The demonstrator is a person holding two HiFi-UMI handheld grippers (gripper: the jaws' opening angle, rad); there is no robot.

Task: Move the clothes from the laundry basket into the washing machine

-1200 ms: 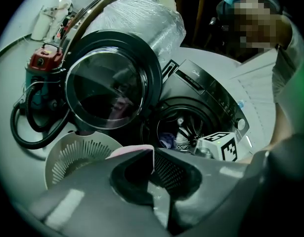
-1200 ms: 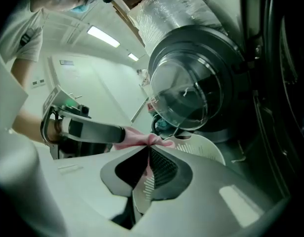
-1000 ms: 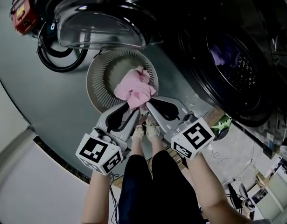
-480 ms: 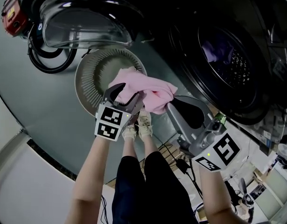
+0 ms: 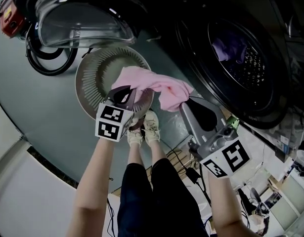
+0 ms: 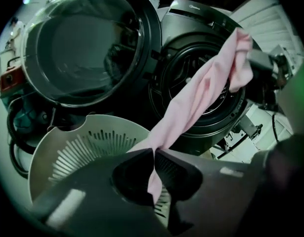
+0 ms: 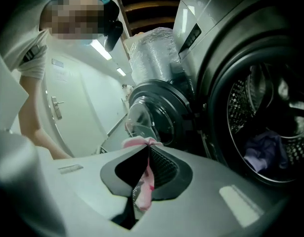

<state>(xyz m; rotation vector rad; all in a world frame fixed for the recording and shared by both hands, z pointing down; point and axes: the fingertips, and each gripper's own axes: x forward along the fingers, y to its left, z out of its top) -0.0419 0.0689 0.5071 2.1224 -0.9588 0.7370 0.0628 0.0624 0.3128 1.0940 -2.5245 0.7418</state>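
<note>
I hold one pink garment (image 5: 159, 85) stretched in the air between two grippers. Its long axis runs from the left gripper (image 5: 124, 95), above the single laundry basket (image 5: 90, 70), toward the washing machine (image 5: 216, 90) opening. There the right gripper (image 5: 190, 103) holds the other end. Both pairs of jaws are clamped on the cloth. One purple item (image 5: 230, 48) lies in the drum.

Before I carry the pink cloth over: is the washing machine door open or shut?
Open. The door stands swung aside, and the drum is uncovered, with a purple garment lying inside it.

Pink garment (image 5: 156, 85) stretched above round basket (image 5: 90, 73) — washer (image 5: 226, 98) open.
</note>
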